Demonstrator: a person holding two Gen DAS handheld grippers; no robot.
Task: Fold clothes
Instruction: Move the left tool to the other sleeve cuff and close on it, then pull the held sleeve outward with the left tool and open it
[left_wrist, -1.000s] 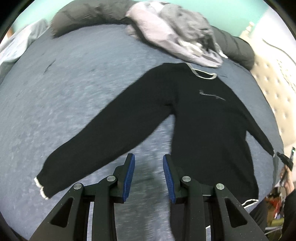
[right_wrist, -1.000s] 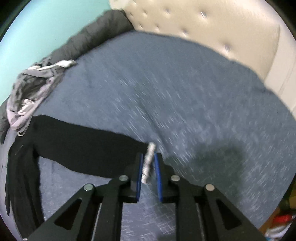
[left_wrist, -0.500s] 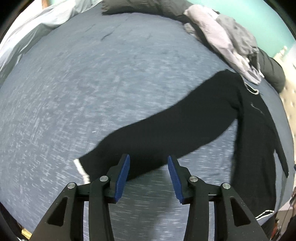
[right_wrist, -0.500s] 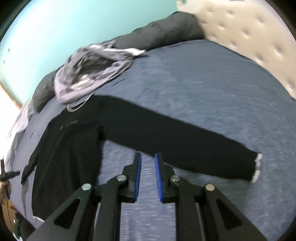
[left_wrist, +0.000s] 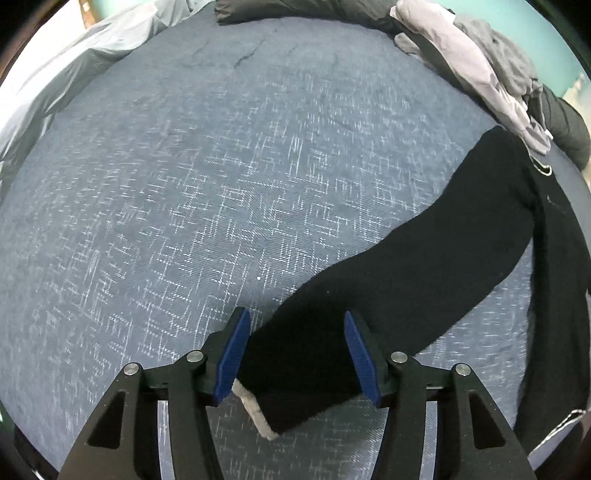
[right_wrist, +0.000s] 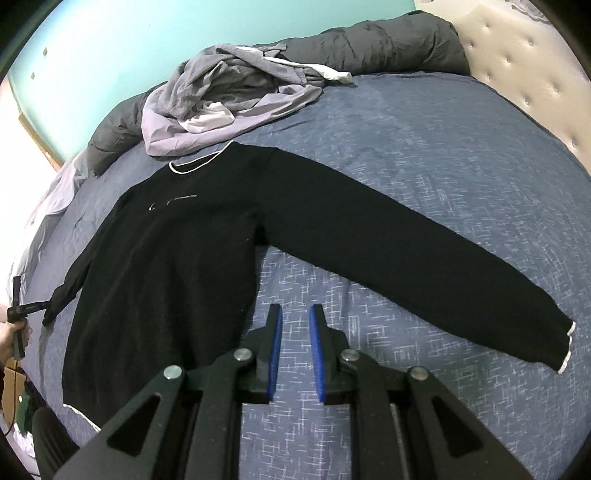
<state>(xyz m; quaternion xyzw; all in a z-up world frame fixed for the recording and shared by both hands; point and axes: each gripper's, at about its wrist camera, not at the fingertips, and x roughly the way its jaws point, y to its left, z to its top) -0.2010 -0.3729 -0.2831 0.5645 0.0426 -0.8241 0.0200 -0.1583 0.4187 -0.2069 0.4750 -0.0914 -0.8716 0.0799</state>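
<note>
I see the black sweater (right_wrist: 173, 251) laid flat, front up, on the blue bed cover (right_wrist: 424, 155), w/ white-trimmed collar (right_wrist: 195, 164) pointing toward the heap of grey and lilac clothes (right_wrist: 229, 99) at the far side. From my right wrist cam, one sleeve (right_wrist: 406, 254) runs out straight to the right, its white-edged cuff (right_wrist: 567, 345) lying flat on the cover, well apart from the body. My right hand-held gripper (right_wrist: 295, 350) hangs over bare cover just beside the sweater's side seam, below the armpit; jaws are only a narrow gap apart w/ nothing between them, so released, not grasping. On the left wrist cam, my left hand-held gripper (left_wrist: 295, 356) is spread wide, blue pads (left_wrist: 232, 354) on either side of the other sleeve (left_wrist: 388, 288) near its cuff (left_wrist: 255, 410); pads straddle the fabric but don't pinch it, so open, nothing held. Can't tell if the pads touch the cloth or sit above it. That sleeve runs diagonally up-right to the shoulder, where the sweater body (left_wrist: 554, 266) shows at the frame edge. A dark grey duvet roll (right_wrist: 369, 48) lies along the far edge of the bed behind the clothes heap, and a cream tufted headboard (right_wrist: 524, 55) stands at the right. At the far left edge of the right cam, the left-hand rig shows by the other sleeve end, too small to read.
</note>
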